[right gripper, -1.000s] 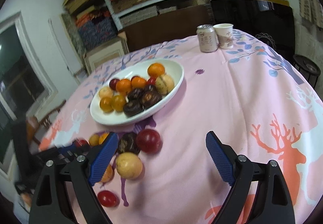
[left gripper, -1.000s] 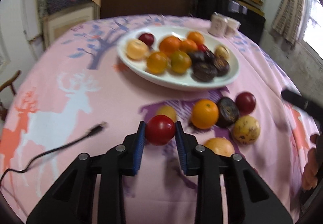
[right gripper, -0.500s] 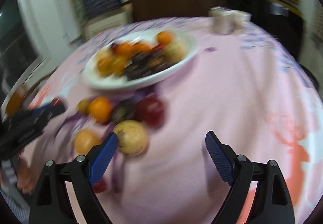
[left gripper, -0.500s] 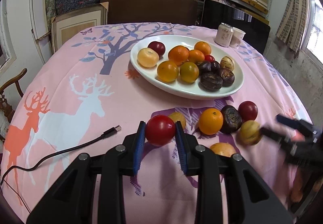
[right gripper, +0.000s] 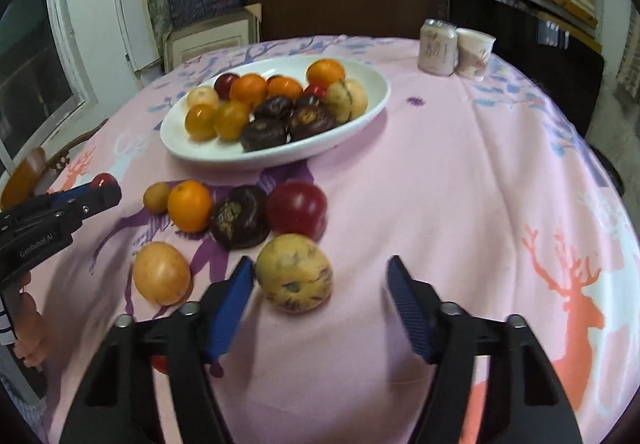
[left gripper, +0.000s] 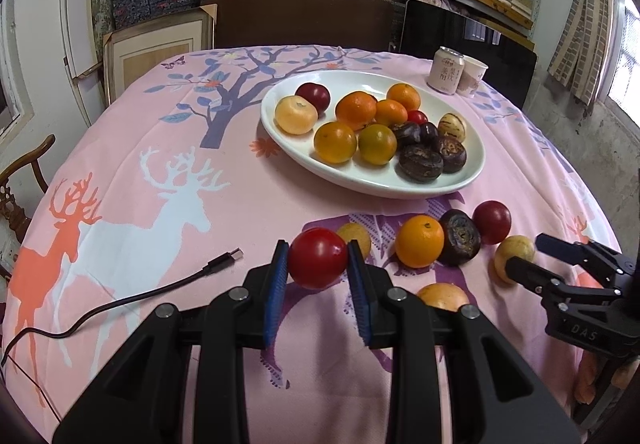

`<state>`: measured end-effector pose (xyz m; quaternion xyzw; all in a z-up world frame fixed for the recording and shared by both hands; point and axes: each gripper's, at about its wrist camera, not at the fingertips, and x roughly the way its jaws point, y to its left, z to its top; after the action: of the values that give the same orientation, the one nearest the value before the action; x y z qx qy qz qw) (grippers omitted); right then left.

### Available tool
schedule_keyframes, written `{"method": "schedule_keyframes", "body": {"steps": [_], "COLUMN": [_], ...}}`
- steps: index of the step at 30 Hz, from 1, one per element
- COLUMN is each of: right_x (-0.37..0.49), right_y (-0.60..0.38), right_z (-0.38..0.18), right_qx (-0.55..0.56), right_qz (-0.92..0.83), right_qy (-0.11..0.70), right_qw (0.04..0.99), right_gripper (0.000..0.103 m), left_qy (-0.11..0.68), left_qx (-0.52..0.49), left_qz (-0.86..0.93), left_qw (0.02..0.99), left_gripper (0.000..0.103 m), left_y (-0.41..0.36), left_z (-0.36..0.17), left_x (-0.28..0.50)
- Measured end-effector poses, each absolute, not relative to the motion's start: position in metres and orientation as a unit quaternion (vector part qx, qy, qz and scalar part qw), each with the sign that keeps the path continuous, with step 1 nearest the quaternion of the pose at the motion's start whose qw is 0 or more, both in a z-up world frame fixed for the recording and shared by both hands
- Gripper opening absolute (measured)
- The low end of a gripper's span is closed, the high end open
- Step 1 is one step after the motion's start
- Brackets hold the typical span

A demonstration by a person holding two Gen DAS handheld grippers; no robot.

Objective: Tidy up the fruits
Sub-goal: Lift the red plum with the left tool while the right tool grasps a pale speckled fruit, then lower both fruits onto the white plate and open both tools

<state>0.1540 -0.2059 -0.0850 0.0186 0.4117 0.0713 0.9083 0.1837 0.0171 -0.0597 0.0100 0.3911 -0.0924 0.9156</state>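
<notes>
My left gripper (left gripper: 318, 258) is shut on a red tomato (left gripper: 318, 263), held just above the pink tablecloth in front of the loose fruit. My right gripper (right gripper: 320, 264) is closing around a yellow speckled fruit (right gripper: 294, 274). The left pad is close beside the fruit and the right pad stands well clear. In the left wrist view this gripper (left gripper: 534, 258) comes in from the right at the same fruit (left gripper: 514, 250). An orange (right gripper: 190, 206), a dark fruit (right gripper: 240, 218), a red plum (right gripper: 296, 208) and a pale orange fruit (right gripper: 161, 272) lie nearby. Behind them a white oval plate (right gripper: 192, 148) holds several fruits.
A black USB cable (left gripper: 160, 296) lies on the cloth at the left. A drink can (left gripper: 447, 70) and a paper cup (left gripper: 472, 76) stand behind the plate at the far right. A wooden chair (left gripper: 20, 180) sits past the table's left edge.
My right gripper has swung in and down to the yellow speckled fruit, and its jaws have narrowed around it. My left gripper keeps its hold on the tomato in about the same place.
</notes>
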Motion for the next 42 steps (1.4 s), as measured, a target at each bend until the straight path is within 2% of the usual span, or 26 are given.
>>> {"method": "schedule_keyframes", "body": {"steps": [4, 9, 22, 26, 32, 42], "right_x": [0.152, 0.154, 0.157, 0.177, 0.228, 0.28], "right_y": [-0.203, -0.199, -0.223, -0.229, -0.229, -0.211], "right_z": [-0.085, -0.087, -0.071, -0.042, -0.007, -0.013], "right_qx": [0.017, 0.024, 0.083, 0.092, 0.095, 0.08], "right_qz": [0.075, 0.097, 0.087, 0.09, 0.086, 0.087], "right_qy": [0.408, 0.415, 0.391, 0.371, 0.346, 0.354], "right_qw": [0.91, 0.904, 0.912, 0.92, 0.929, 0.928], "right_gripper": [0.058, 0.04, 0.04, 0.04, 0.04, 0.04], "left_qy": [0.392, 0.394, 0.389, 0.381, 0.388, 0.385], "left_qx": [0.011, 0.012, 0.005, -0.004, 0.004, 0.006], "left_qz": [-0.093, -0.093, -0.116, -0.133, -0.154, -0.125], "left_qw": [0.915, 0.914, 0.914, 0.915, 0.909, 0.914], "left_gripper": [0.029, 0.029, 0.029, 0.029, 0.029, 0.029], "left_y": [0.016, 0.015, 0.006, -0.008, -0.038, -0.035], "left_z": [-0.06, -0.061, -0.047, -0.031, -0.036, -0.046], "left_x": [0.184, 0.184, 0.196, 0.221, 0.25, 0.276]}}
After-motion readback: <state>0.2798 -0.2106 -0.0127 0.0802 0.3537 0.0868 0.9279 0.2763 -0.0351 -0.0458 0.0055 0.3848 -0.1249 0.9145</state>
